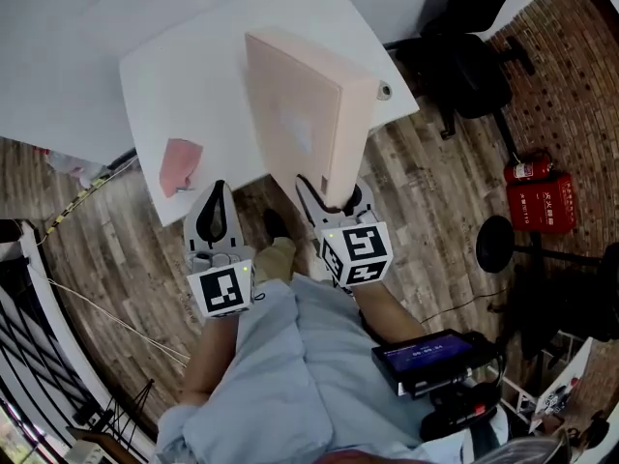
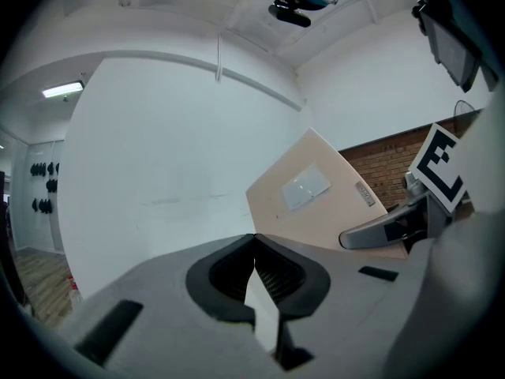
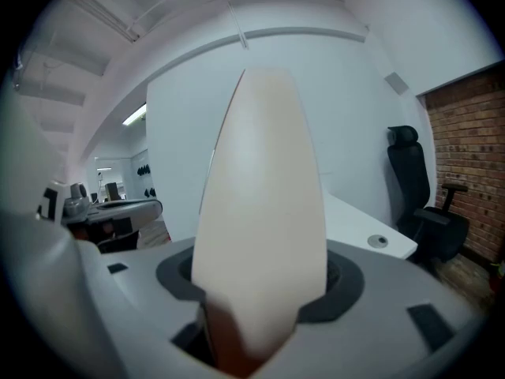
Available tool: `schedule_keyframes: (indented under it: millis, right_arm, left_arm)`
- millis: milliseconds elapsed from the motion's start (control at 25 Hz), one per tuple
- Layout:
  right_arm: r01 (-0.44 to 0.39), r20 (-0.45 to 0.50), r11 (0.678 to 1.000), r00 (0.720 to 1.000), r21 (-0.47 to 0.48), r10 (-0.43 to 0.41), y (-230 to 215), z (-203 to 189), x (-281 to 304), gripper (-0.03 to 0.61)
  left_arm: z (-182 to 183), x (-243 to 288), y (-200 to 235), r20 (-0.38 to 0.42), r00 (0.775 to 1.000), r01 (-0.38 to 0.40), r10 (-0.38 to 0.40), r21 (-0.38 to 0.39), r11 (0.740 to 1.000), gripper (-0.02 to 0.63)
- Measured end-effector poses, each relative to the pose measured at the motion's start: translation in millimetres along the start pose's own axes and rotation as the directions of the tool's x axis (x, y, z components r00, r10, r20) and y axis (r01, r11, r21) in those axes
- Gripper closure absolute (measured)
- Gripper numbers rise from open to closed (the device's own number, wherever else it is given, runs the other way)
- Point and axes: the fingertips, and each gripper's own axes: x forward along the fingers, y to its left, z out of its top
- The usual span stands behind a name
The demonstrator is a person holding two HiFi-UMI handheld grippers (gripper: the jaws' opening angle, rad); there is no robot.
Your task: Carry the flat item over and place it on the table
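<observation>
The flat item is a pale beige slab-like box standing on edge above the white table. My right gripper is shut on its lower edge. In the right gripper view the beige box fills the gap between the jaws and rises straight up. My left gripper hangs beside it at the table's near edge, shut and empty. Seen from the left gripper, whose pads meet with nothing between them, the box leans at the right.
A pink cloth-like thing lies on the table near its front edge. A black office chair stands right of the table. Red fire extinguishers and a black round stool are on the floor at right.
</observation>
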Motion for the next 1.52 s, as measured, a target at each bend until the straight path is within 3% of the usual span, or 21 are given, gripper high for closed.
schedule_keyframes:
  millis: [320, 560, 960, 1520]
  right_arm:
    - [-0.088, -0.001, 0.994, 0.996, -0.058, 0.088, 24.7, 38.5, 105.6, 0.302]
    - [-0.141, 0.034, 0.988, 0.989, -0.064, 0.144, 37.5, 69.3, 152.5, 0.302]
    - [-0.220, 0.044, 0.972, 0.974, -0.078, 0.224, 41.1, 91.3, 180.2, 0.302]
    - [-0.331, -0.098, 0.943, 0.940, -0.042, 0.326, 6.9, 89.6, 236.9, 0.302]
  left_arm:
    - [7.8, 65.8, 76.3, 0.044, 0.996, -0.076, 0.076, -0.012, 0.997, 0.604]
    - [31.7, 90.2, 107.8, 0.069, 0.990, -0.121, 0.119, 0.025, 0.992, 0.604]
    - [38.5, 103.3, 121.1, 0.056, 0.979, -0.196, 0.194, 0.031, 0.980, 0.604]
    - [28.9, 169.6, 116.0, -0.033, 0.963, -0.267, 0.267, 0.020, 0.964, 0.604]
